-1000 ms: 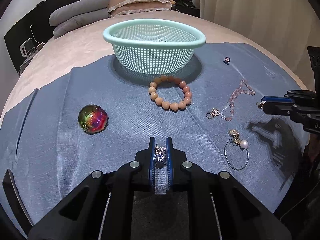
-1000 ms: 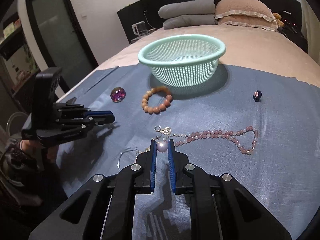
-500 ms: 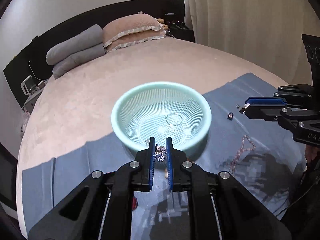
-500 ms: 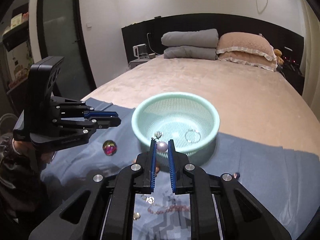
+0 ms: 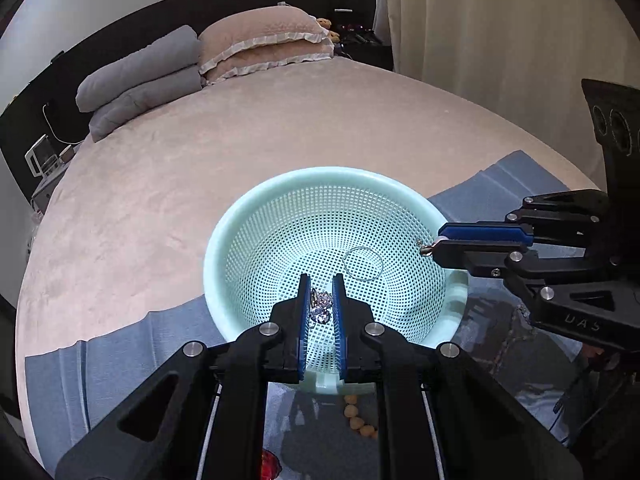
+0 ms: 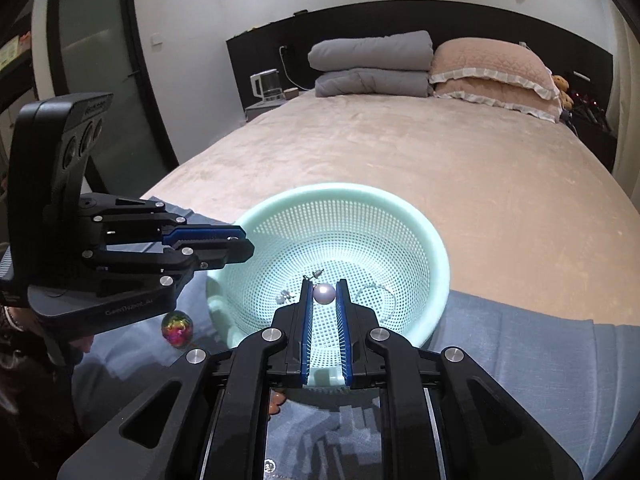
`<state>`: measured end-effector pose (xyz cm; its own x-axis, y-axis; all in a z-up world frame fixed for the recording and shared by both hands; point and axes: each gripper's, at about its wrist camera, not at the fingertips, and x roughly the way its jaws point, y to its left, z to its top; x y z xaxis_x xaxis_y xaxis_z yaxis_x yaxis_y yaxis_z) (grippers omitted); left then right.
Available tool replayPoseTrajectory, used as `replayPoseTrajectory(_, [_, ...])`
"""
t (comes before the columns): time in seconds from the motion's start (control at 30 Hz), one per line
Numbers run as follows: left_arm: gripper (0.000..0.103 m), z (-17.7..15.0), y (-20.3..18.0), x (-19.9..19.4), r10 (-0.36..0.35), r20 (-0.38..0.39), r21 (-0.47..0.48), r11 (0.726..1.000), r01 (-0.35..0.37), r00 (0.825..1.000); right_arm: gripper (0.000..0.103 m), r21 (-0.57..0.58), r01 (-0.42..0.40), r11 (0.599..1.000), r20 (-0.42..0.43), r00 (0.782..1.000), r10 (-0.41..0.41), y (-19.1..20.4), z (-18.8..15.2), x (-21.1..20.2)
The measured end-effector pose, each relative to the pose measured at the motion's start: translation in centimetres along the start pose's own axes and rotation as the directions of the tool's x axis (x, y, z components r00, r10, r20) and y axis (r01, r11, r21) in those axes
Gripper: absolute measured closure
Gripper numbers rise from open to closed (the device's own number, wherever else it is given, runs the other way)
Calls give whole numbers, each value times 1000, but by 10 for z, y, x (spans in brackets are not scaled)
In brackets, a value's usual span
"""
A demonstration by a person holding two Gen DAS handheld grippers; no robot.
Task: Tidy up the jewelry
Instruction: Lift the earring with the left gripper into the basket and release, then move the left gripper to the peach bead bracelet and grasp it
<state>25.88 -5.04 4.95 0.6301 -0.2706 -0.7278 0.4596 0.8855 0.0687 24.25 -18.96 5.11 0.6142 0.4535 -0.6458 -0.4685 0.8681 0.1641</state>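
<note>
A mint green mesh basket [image 5: 248, 220] stands on a blue cloth [image 5: 120, 360] on the bed; it also shows in the right wrist view [image 6: 436, 248]. My left gripper [image 5: 321, 304] hovers over the basket's near side, shut on a small silver crystal piece [image 5: 320, 305]. My right gripper [image 6: 324, 294] hovers over the basket too, shut on a pearl earring [image 6: 324, 294] whose thin hoop [image 5: 363, 264] hangs into the basket. Another small silver piece [image 6: 284, 296] lies inside the basket.
An iridescent ball [image 6: 177, 323] lies on the cloth left of the basket. Peach beads of a bracelet [image 5: 358, 420] show under the left gripper. Pillows and folded grey quilts [image 6: 372, 64] lie at the bedhead. A curtain [image 5: 500, 20] hangs on the right.
Both grippers have risen from the cloth with their jewelry and moved forward over the basket. In the last half second they came lower and closer to it.
</note>
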Motion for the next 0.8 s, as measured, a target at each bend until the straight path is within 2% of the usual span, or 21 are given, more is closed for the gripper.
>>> replayPoseTrajectory(0.23, [92, -4, 1, 32, -15, -57, -14, 1000, 14, 998, 92, 17, 3, 1000, -30, 1000, -3, -7, -8, 25])
replayPoseTrajectory(0.5, [91, -6, 3, 36, -11, -67, -13, 1000, 10, 998, 89, 14, 22, 1000, -25, 999, -22, -6, -7, 26])
replayPoseTrajectory(0.57, [87, -6, 5, 33, 2, -56, -15, 1000, -3, 998, 88, 8, 38, 999, -23, 999, -37, -6, -8, 22])
replayPoseTrajectory(0.6, [75, -6, 6, 30, 8, -47, -20, 1000, -9, 999, 77, 5, 42, 999, -17, 999, -42, -7, -9, 18])
replayPoseTrajectory(0.63, [52, -7, 8, 26, 8, -37, -28, 1000, -9, 999, 69, 3, 50, 999, -8, 999, -50, -8, -10, 13])
replayPoseTrajectory(0.67, [39, -8, 11, 20, 15, -22, -37, 999, -16, 1000, 51, -1, 61, 998, 8, 998, -61, -9, -10, 7])
replayPoseTrajectory(0.7, [36, -9, 14, 13, 24, 0, -47, 999, -24, 1000, 40, -5, 73, 997, 30, 997, -73, -10, -12, -1])
replayPoseTrajectory(0.77, [23, -11, 19, -1, 30, 28, -63, 998, -28, 999, 29, -6, 88, 996, 65, 994, -88, -12, -15, -19])
replayPoseTrajectory(0.8, [13, -13, 22, -9, 34, 43, -74, 997, -31, 998, 20, -4, 103, 995, 76, 992, -103, -15, -18, -27])
